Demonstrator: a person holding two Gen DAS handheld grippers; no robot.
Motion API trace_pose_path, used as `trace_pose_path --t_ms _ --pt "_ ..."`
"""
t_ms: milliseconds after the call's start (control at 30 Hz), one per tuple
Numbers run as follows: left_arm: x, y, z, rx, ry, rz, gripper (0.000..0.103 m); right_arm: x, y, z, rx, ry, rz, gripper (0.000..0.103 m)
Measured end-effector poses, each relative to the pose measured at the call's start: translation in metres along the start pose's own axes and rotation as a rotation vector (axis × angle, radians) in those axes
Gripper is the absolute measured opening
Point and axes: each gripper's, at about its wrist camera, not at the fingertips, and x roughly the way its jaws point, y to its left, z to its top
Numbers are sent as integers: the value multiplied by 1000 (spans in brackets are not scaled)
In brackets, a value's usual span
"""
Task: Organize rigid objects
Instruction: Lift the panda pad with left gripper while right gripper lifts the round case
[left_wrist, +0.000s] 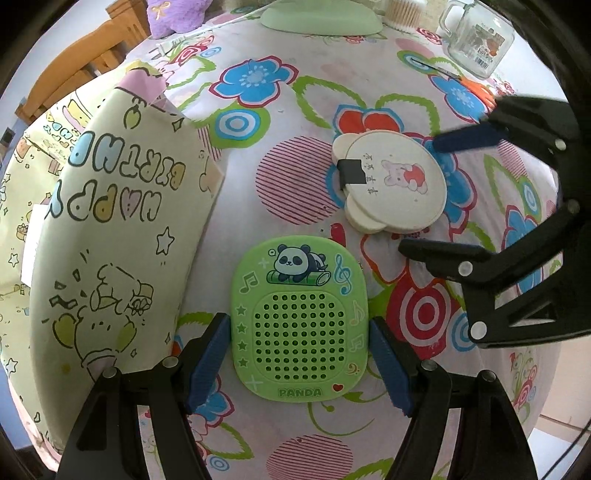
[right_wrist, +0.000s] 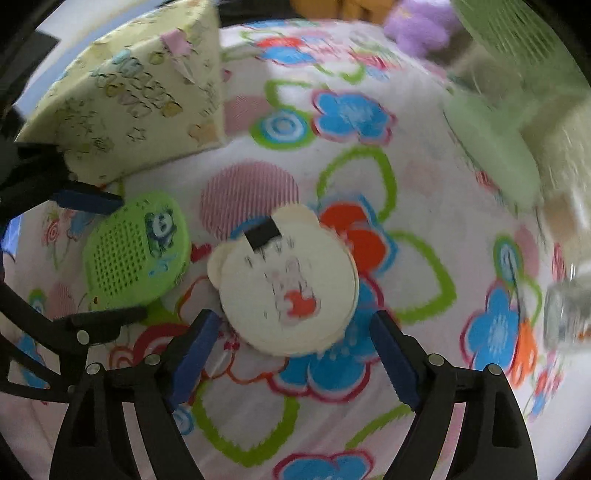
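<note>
While the flowered cloth (left_wrist: 295, 110) over the worktop fills most of both views, the biggest thing on it is the pale gift box (left_wrist: 122, 229) printed with birthday lettering, standing at the left. Next in size, the green panda speaker (left_wrist: 299, 325) lies flat just beside the box, and the left gripper (left_wrist: 299, 363) points straight down over it, jaws about half spread with a blue pad at each side edge; whether the pads press the case or only flank it I cannot tell. Near the speaker but apart from it lies the cream bear-eared disc (right_wrist: 284, 288) with a black tab on its rim. The right gripper (right_wrist: 295, 362) hangs over the disc, jaws wide and holding nothing, the disc lying beyond the pads.

To take the disc well, I judge the right hand should settle first, centre the round body between the pads, clear of the ears, then lower until they bracket the rim before closing.

The right view is smeared with motion, so the disc's print and the objects at the far right are unreadable. A glass mug (left_wrist: 476, 40) is partly cut off at the upper edge.
</note>
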Motion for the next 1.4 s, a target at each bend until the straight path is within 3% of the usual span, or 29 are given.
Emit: trace_pose_path --t_ms 67,200,300,367,400,533,1000,1400 --pt "0 -2 4 5 2 -1 77 2 0 6 -43 -17 -3 87" --pt "0 -4 10 15 5 -3 77 8 -3 13 -126 -64 -10 100" --pt "1 -7 15 24 7 -6 77 10 -4 16 -155 -99 13 100" --pt "1 -9 18 28 8 -8 77 10 -9 15 -143 -106 56 91" --pt "1 -9 19 31 8 -8 77 9 -12 14 -127 -103 100 80" --pt "1 -11 20 42 8 -8 77 2 -2 6 -112 -101 66 76" --pt "0 -27 17 104 0 -24 77 -13 11 -25 106 -76 18 76" --pt "-10 -40 2 201 -16 -21 77 -30 27 -60 372 -56 -115 76"
